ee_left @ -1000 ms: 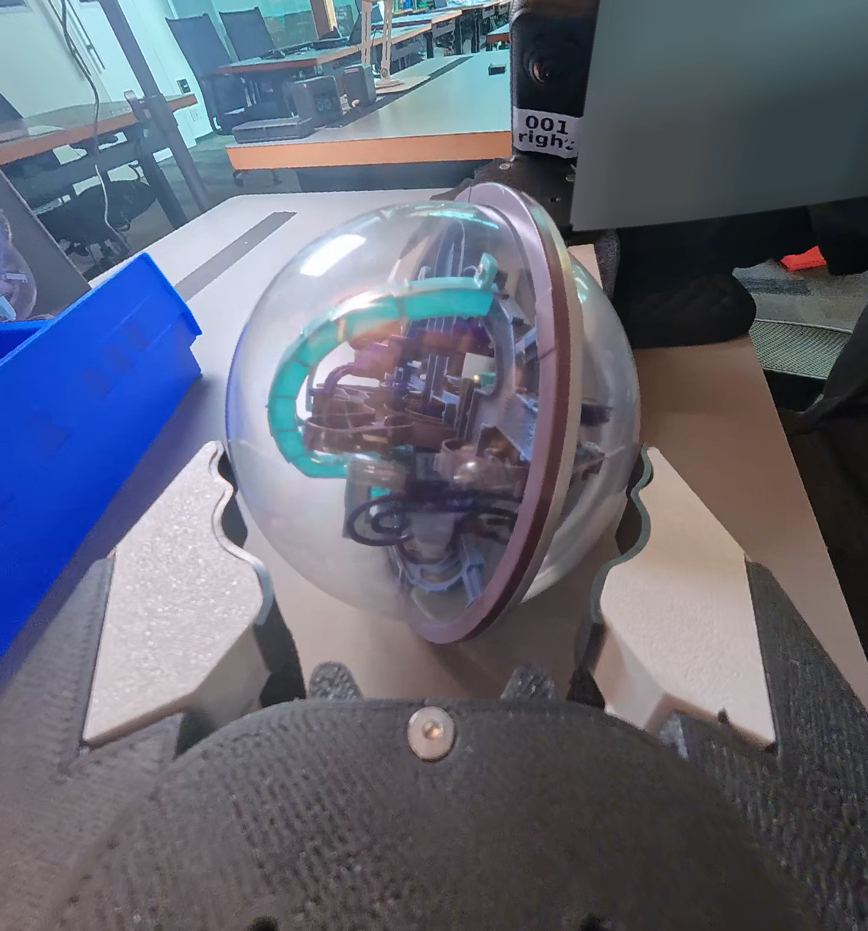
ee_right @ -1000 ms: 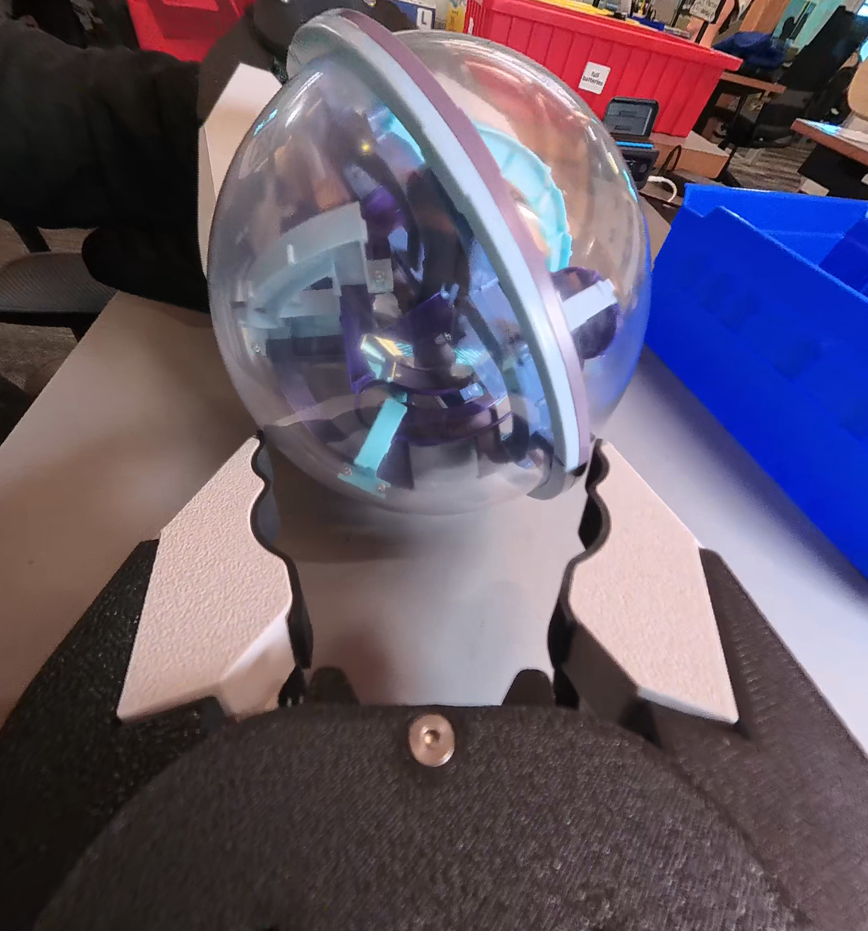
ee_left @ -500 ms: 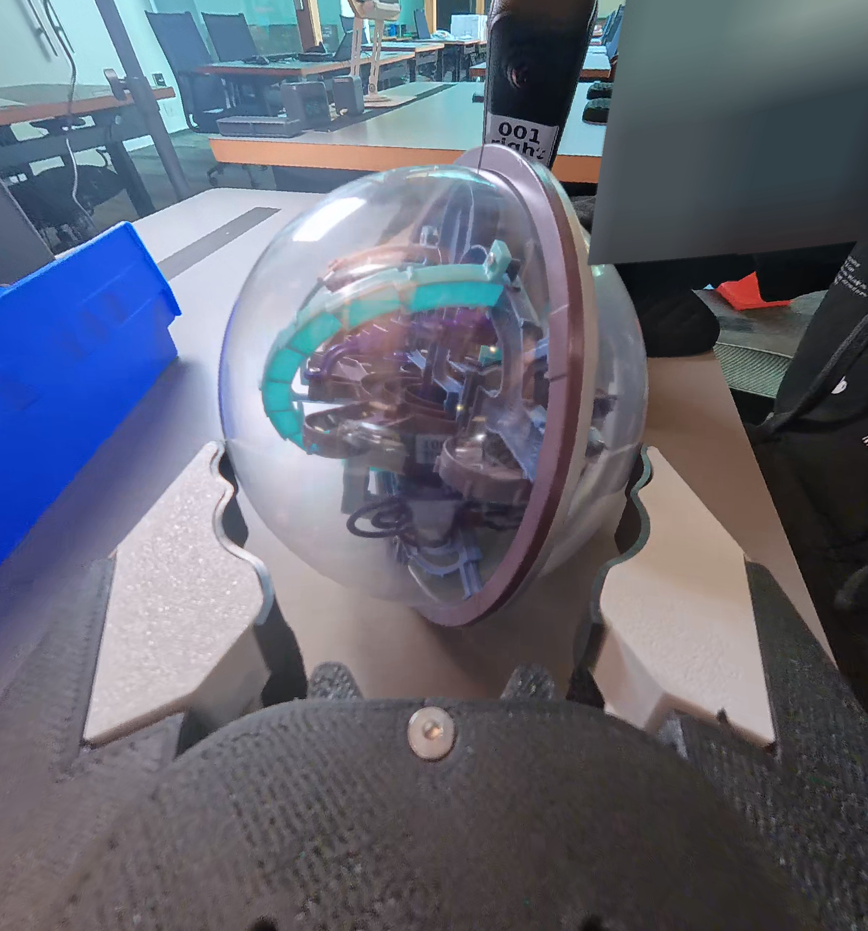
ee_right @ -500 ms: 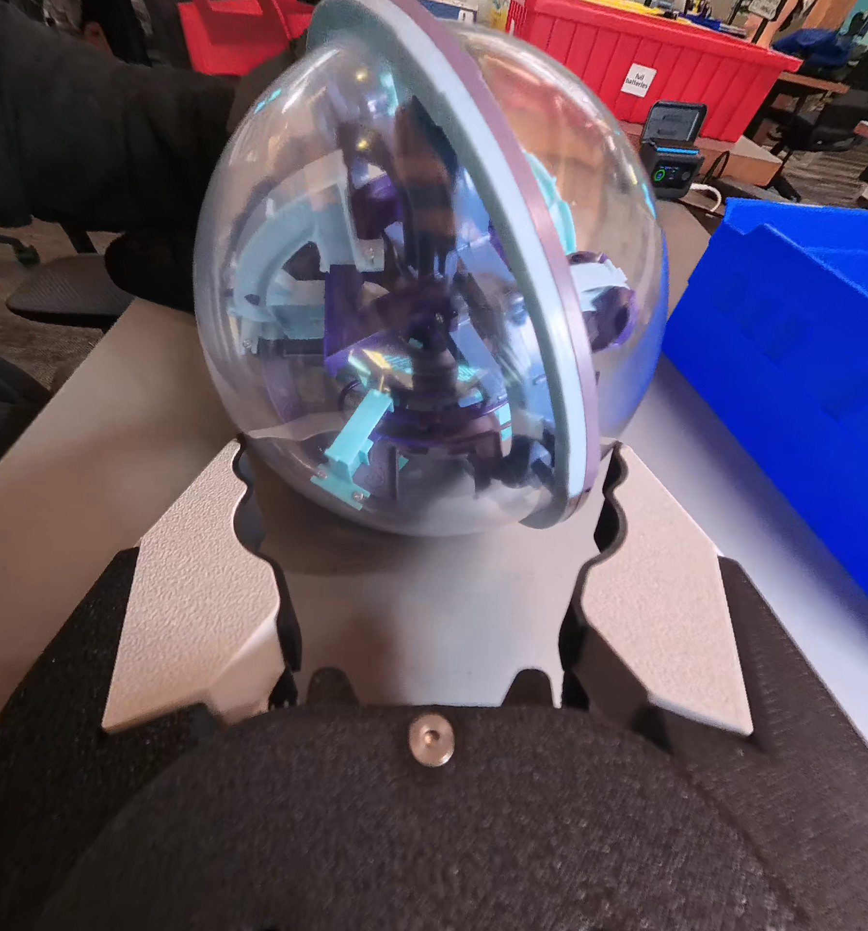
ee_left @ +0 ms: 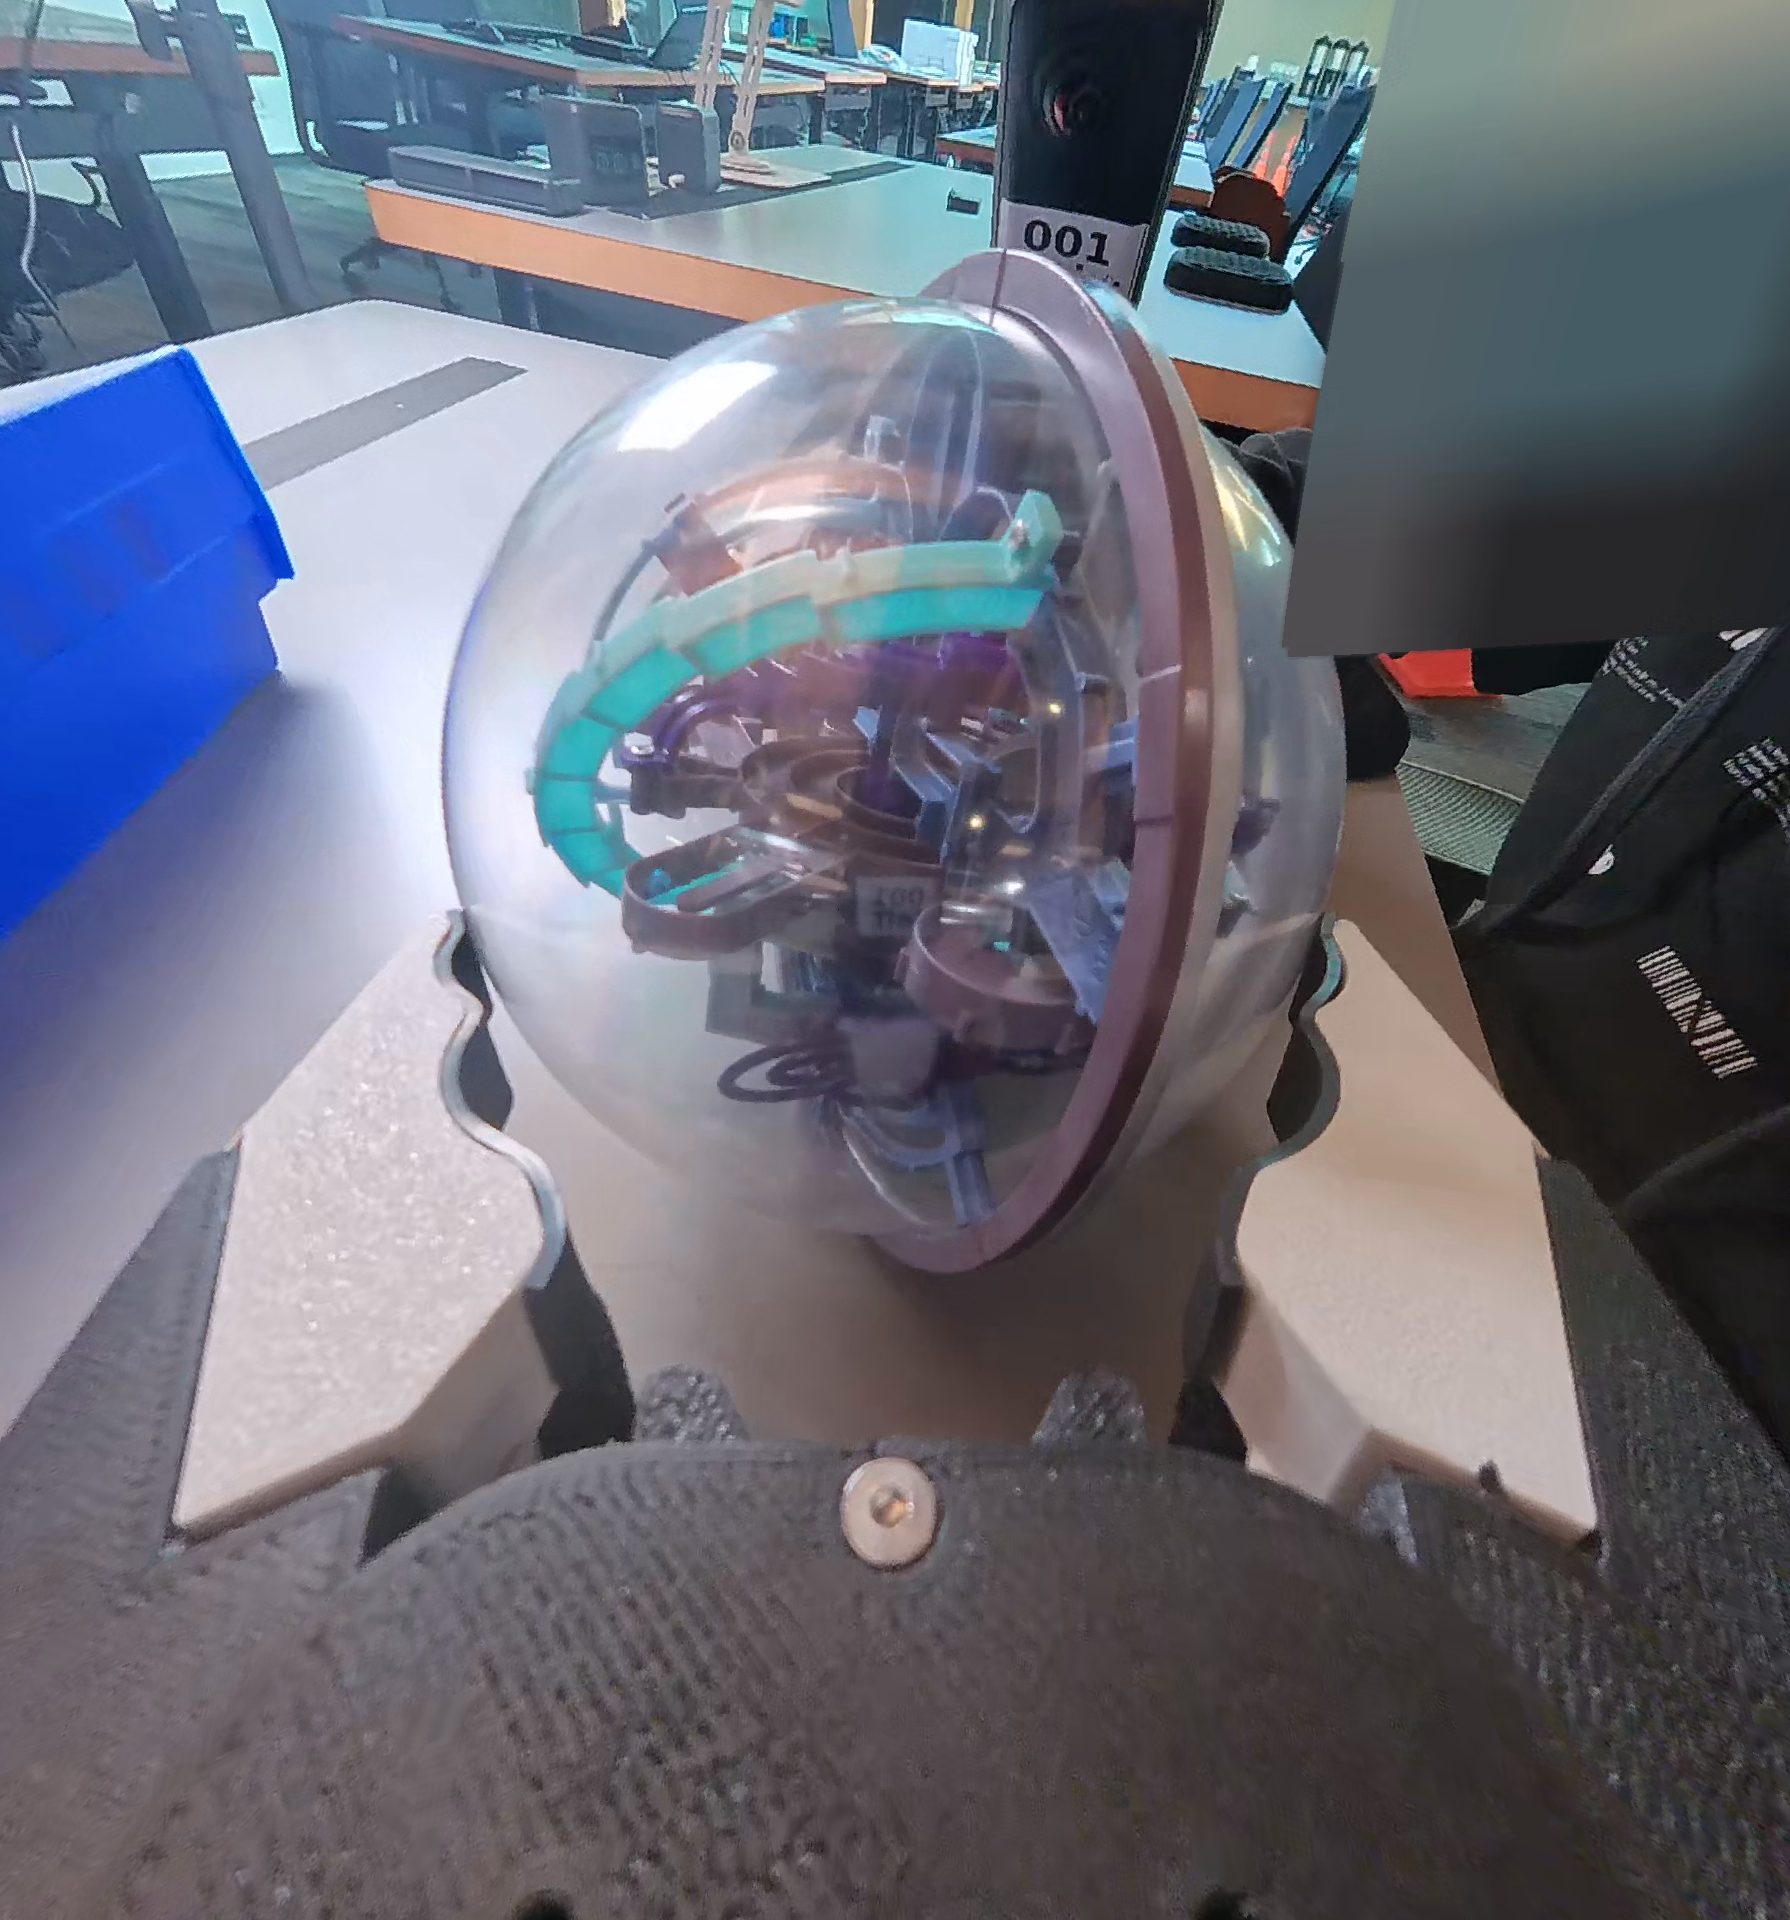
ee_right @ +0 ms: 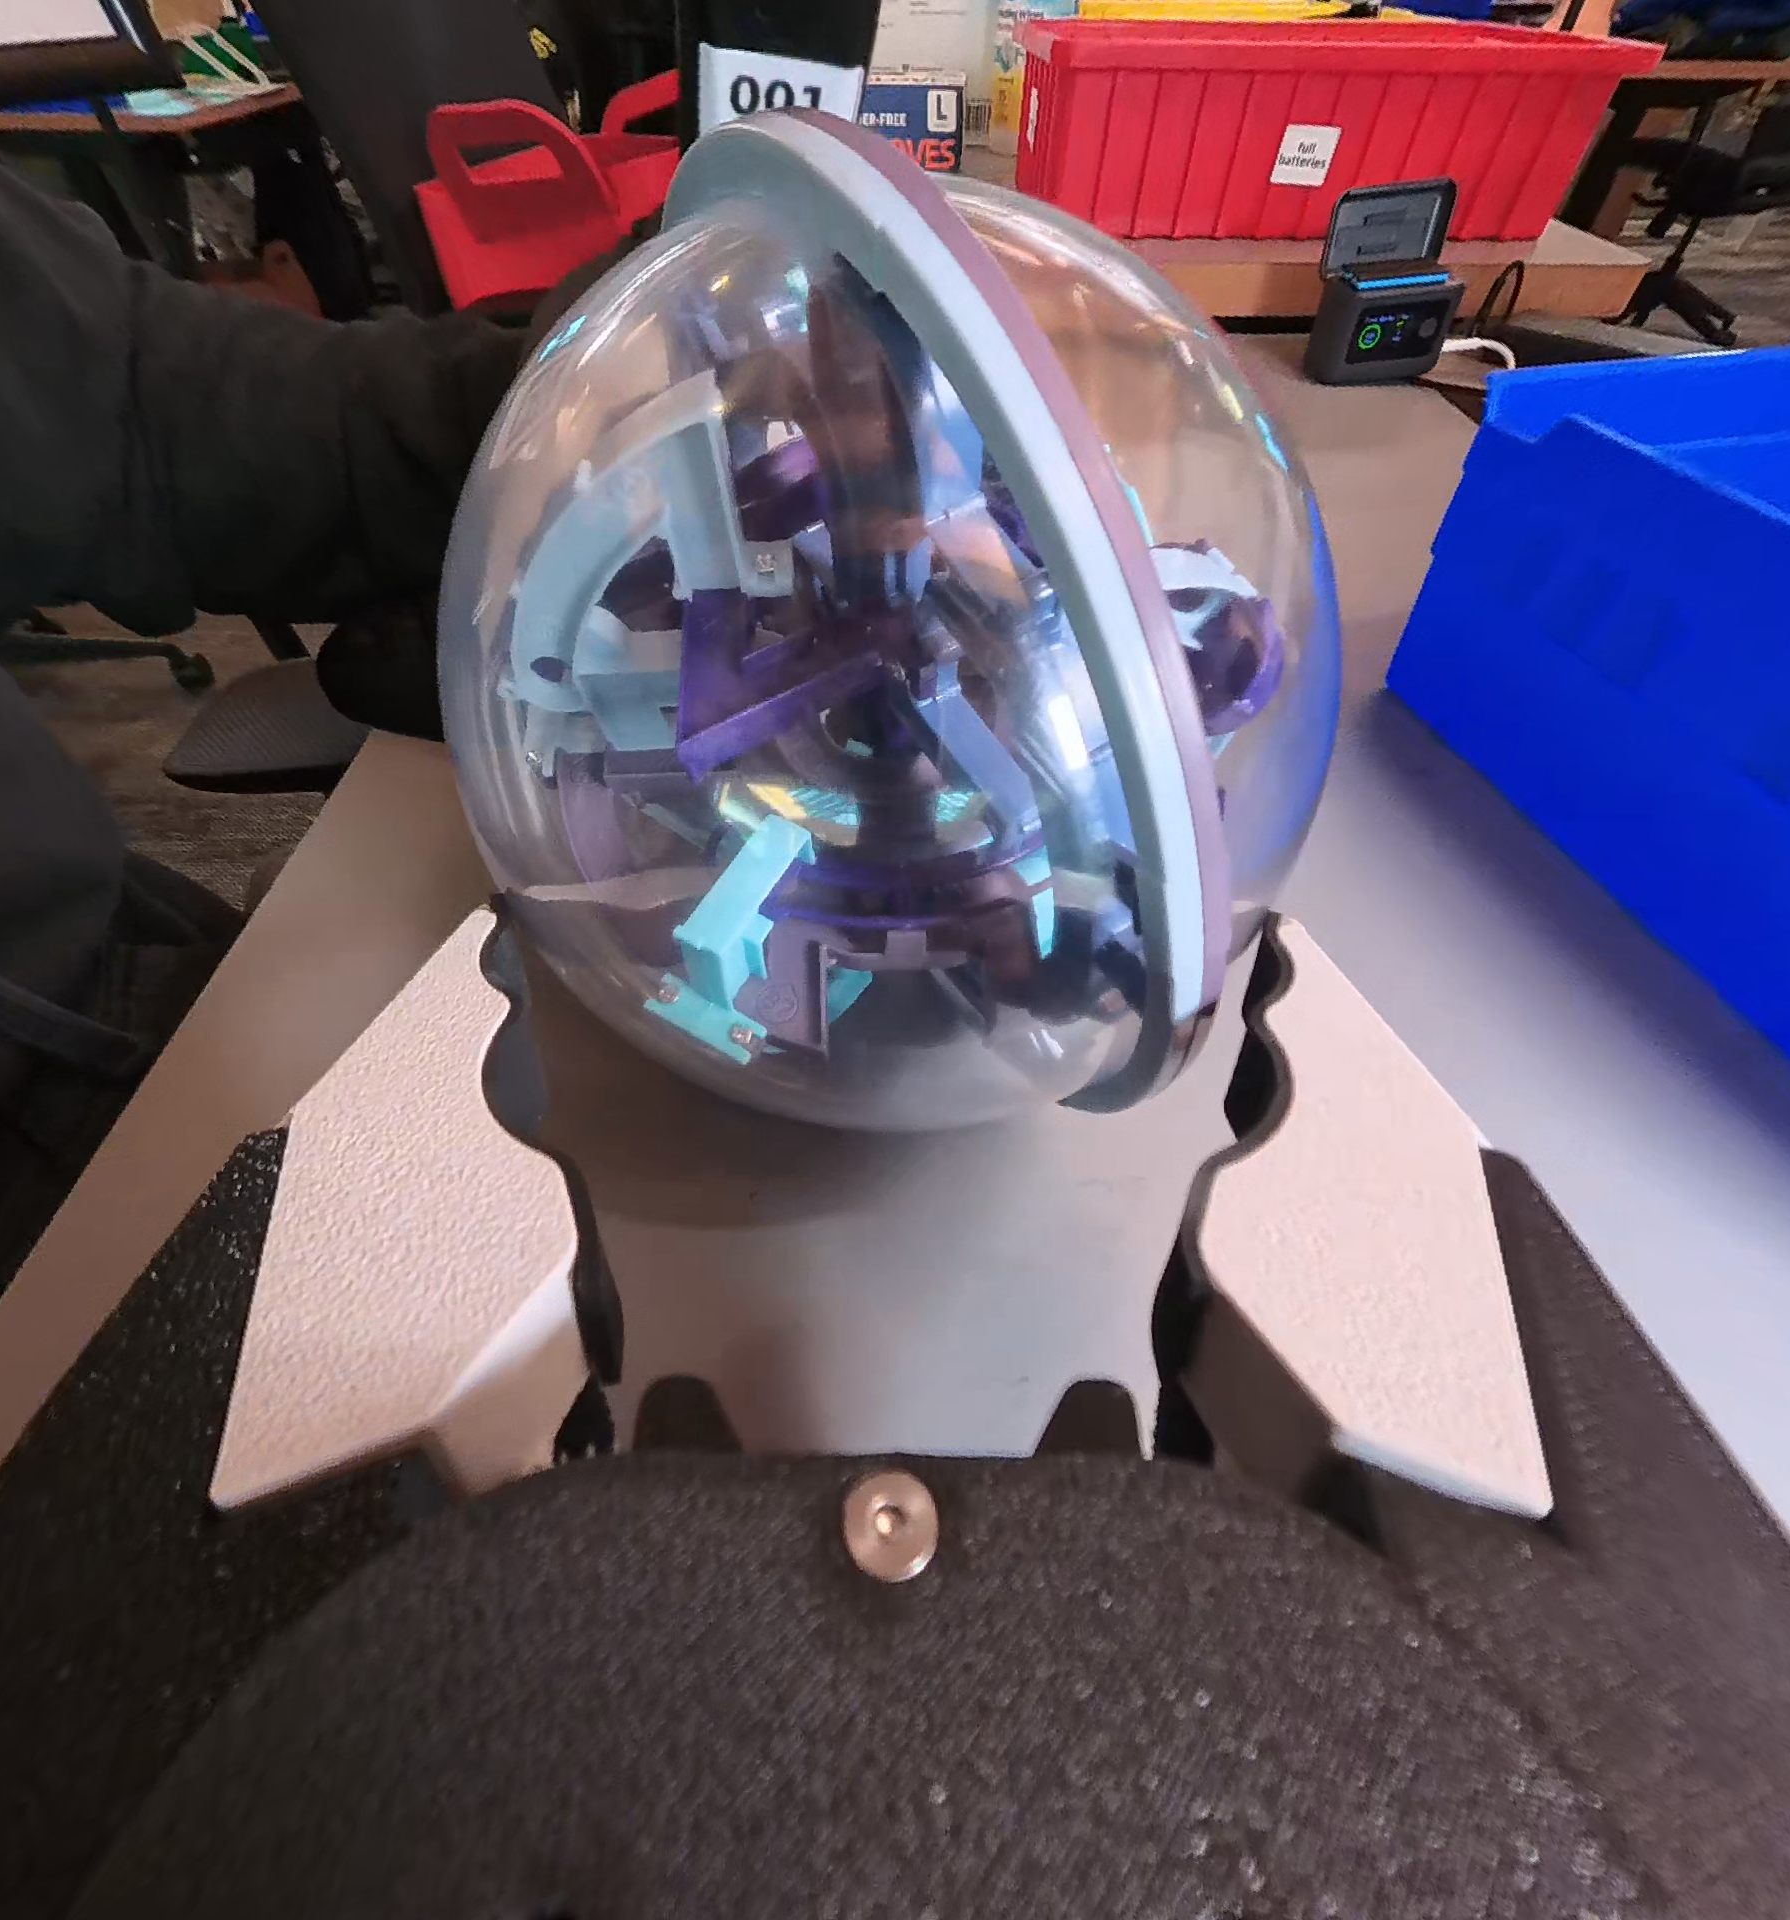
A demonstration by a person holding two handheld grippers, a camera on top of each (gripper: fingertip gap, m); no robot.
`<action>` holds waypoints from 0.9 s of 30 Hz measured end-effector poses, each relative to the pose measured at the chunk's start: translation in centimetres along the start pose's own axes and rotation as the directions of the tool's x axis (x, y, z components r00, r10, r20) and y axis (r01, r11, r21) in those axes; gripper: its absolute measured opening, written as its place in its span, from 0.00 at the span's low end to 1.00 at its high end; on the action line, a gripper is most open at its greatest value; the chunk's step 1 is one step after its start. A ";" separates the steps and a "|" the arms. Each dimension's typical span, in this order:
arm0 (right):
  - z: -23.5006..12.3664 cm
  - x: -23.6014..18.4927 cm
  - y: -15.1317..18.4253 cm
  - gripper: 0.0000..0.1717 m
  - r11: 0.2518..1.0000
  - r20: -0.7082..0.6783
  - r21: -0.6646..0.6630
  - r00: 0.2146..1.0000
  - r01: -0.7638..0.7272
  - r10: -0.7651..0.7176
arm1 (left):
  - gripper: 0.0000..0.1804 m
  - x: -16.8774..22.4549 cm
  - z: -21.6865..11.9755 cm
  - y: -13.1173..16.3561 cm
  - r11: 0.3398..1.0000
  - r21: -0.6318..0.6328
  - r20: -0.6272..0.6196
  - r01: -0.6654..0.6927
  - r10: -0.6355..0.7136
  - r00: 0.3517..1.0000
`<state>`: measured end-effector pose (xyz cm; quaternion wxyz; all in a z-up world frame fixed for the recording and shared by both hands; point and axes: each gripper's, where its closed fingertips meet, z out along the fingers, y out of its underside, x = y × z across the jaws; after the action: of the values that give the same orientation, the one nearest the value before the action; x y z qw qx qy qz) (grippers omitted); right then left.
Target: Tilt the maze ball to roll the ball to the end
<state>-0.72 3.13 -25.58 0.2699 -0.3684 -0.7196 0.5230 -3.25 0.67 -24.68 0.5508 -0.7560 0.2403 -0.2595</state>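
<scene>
The maze ball (ee_left: 870, 769) is a clear sphere with a mauve ring around it and teal, purple and brown tracks inside. It is held just above the pale table (ee_left: 371, 540), ring tilted. My left gripper (ee_left: 891, 940) is shut on it, both fingertips (ee_left: 465, 956) against the lower sides of the shell. From the opposite side my right gripper (ee_right: 886, 940) grips the same maze ball (ee_right: 870, 644), fingertips (ee_right: 504, 956) pressed on the shell. The right gripper's black camera post (ee_left: 1078, 145) rises behind the ball. I cannot pick out the small ball inside.
A blue bin (ee_left: 70, 644) stands on the table to my left gripper's left; it also shows in the right wrist view (ee_right: 1649, 665). A person's dark sleeve (ee_right: 143, 457) and jacket (ee_left: 1701, 935) are close by. A red crate (ee_right: 1317, 125) and a small black case (ee_right: 1384, 286) sit behind.
The ball has turned a little and risen slightly between both grippers. The right gripper's fingers spread wider and the ball sits deeper between them. The left grip is unchanged.
</scene>
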 end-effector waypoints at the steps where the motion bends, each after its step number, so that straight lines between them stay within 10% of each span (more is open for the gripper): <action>1: -0.1 0.0 0.0 0.77 1.000 0.002 0.000 1.000 -0.003 0.003 | 0.82 0.0 0.1 0.0 1.000 0.000 0.000 0.003 -0.003 1.000; 27: -2.3 -0.6 0.5 0.76 0.997 0.122 -0.044 0.990 -0.066 0.071 | 0.82 1.3 1.9 -0.4 0.994 -0.002 0.045 0.107 -0.106 0.993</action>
<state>1.54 3.97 -25.40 0.1995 -0.3650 -0.7321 0.5395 -1.01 1.23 -24.63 0.5400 -0.7745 0.1876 -0.2709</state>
